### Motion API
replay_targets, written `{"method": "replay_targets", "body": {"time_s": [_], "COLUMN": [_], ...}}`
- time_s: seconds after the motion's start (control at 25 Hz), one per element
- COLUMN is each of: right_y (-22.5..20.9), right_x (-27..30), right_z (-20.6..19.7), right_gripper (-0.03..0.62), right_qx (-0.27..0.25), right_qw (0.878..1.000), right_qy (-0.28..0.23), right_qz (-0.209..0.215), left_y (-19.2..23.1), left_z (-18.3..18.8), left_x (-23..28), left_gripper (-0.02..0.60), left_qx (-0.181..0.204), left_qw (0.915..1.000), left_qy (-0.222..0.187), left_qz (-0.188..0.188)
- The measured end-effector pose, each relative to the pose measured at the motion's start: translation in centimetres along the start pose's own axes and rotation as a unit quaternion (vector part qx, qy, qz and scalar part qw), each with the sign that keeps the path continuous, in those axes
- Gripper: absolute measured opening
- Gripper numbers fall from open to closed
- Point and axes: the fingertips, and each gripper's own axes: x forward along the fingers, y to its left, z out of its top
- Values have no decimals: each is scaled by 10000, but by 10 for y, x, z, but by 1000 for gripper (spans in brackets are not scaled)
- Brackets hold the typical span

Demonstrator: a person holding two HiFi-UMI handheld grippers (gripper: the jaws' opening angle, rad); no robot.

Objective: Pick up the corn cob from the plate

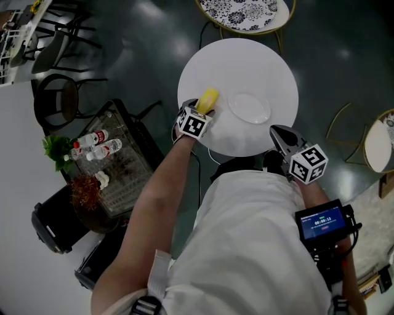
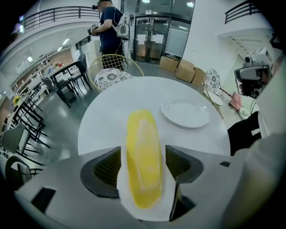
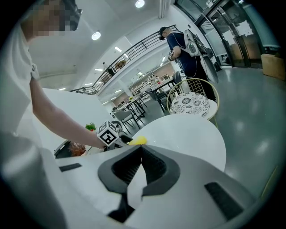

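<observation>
The yellow corn cob (image 1: 208, 100) lies on the round white table (image 1: 246, 67), just left of the empty white plate (image 1: 249, 107). My left gripper (image 1: 204, 108) stands over it, pointing steeply down. In the left gripper view the cob (image 2: 142, 134) runs lengthwise between the two pads with a thin gap on each side, so the left gripper (image 2: 143, 151) is open around it. The plate (image 2: 185, 112) sits beyond, to the right. My right gripper (image 1: 275, 129) hovers at the table's near edge, shut on nothing (image 3: 141, 148). From there the cob (image 3: 137, 141) shows beside the left marker cube.
A chair with a patterned cushion (image 1: 243, 11) stands at the table's far side. A person (image 2: 109, 27) stands beyond it. A cart with bottles (image 1: 101, 147) is left of me, and another chair (image 1: 375, 144) is on the right. Cardboard boxes (image 2: 178, 67) sit by the glass doors.
</observation>
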Motion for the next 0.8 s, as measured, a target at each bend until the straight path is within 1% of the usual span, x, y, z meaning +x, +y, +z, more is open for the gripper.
{"method": "replay_targets", "body": {"time_s": [0.16,0.36,0.52,0.8], "right_y": [-2,-4,-1,1], "right_x": [-1,-7,3,1], "right_z": [-1,0,7,11], "right_gripper": [7,7,8,8], "right_qx": [6,-36,-97,-153], "right_qw": [10000,10000,9999,9999], "right_qy": [5,-21,-44,-40], "right_qz": [-8,-62,18,58], "left_y": [4,-1,8,7], "left_z": [1,9,16,26], "left_x": [-3,-12,-25,-40], "left_gripper": [295,295,293,291], "left_qx": [-26,-174,-247,-260], "left_qw": [9999,9993,9983,9956], "left_qy": [-88,-344,-501,-836], "left_qz": [63,27,153,321]}}
